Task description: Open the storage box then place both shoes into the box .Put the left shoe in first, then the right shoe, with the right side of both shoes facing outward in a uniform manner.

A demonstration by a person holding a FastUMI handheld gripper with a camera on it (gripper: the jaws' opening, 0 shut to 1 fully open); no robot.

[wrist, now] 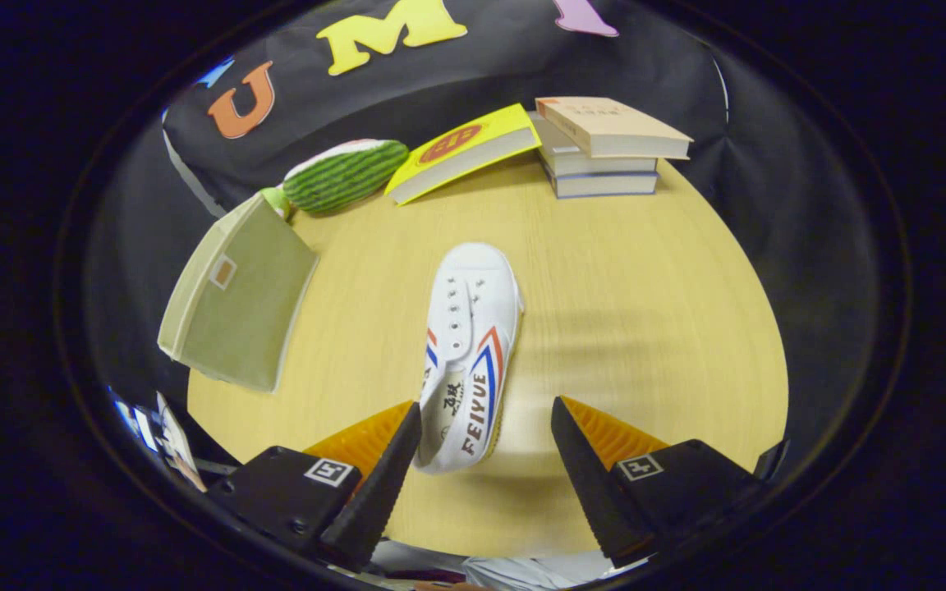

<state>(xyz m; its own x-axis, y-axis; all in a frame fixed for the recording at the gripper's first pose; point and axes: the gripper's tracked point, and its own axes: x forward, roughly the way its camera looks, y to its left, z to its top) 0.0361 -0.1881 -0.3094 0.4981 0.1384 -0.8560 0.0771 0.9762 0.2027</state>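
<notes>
Claw: the claw is wide open, with its two pointy, ridged fingers spread apart and holding nothing.
Shoe: a white cloth shoe with red and blue stripes on its side lies in the middle of the table, its toe pointing toward the far edge. Its heel end sits between the fingers, closer to the left one. I cannot tell if that finger touches it.
Hard to see: the very back of the heel is partly hidden by the left finger. There are no laces in the little metal holes.
Box: a soft, square, pale green cloth storage box stands at the left edge of the table, hanging a bit over it. It has a small tag on its flat side. I cannot tell if it is open.
Table: the table is smooth light wood.
Far edge: a plush green striped watermelon slice, a yellow book leaning on a pile, and a stack of three pale books.
Near edge: some things past the table's near left corner are cut off and too blurry to name.
</notes>
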